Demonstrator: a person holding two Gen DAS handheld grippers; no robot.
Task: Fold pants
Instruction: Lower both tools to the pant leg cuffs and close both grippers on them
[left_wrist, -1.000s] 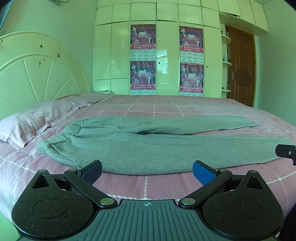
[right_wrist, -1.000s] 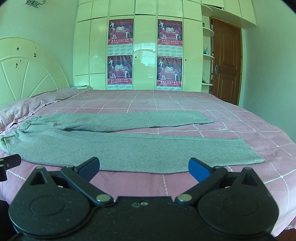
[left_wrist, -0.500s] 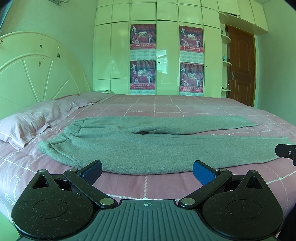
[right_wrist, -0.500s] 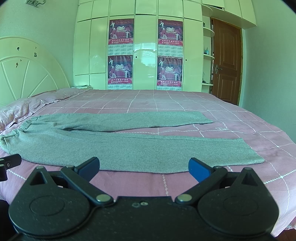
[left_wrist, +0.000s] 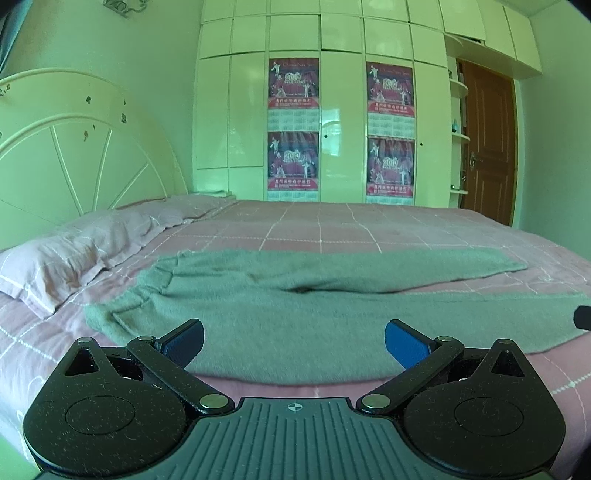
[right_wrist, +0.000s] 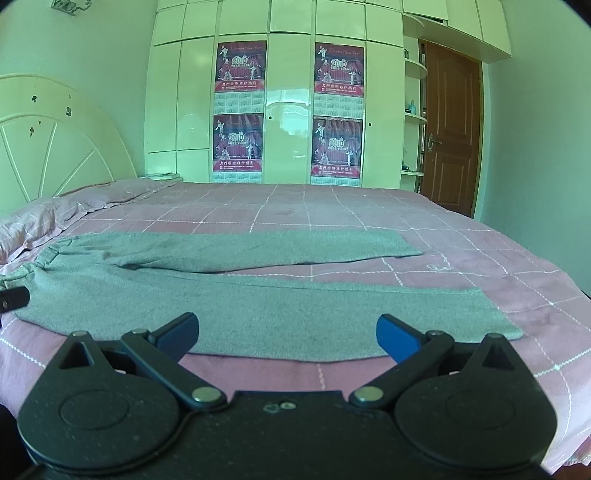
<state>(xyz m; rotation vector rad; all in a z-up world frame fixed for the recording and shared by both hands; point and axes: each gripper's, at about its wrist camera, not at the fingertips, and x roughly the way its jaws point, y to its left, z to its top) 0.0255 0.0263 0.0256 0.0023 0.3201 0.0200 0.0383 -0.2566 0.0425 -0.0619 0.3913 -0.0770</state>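
Note:
Grey pants (left_wrist: 314, 314) lie flat on the pink checked bed, waistband to the left near the pillow, two legs stretching right in a narrow V. They also show in the right wrist view (right_wrist: 258, 299). My left gripper (left_wrist: 293, 341) is open and empty, just above the near leg's front edge by the waist end. My right gripper (right_wrist: 287, 334) is open and empty, over the near leg's front edge toward the cuff end. Each gripper's tip shows at the edge of the other view.
A pink pillow (left_wrist: 70, 258) lies left of the waistband under a white arched headboard (left_wrist: 74, 166). White wardrobes with posters (left_wrist: 293, 129) line the far wall. A brown door (right_wrist: 450, 136) stands at the right. The bed's edge (right_wrist: 554, 369) drops off right.
Both grippers have moved slightly forward toward the pants' near edge. The pants lie as before and both grippers stay open.

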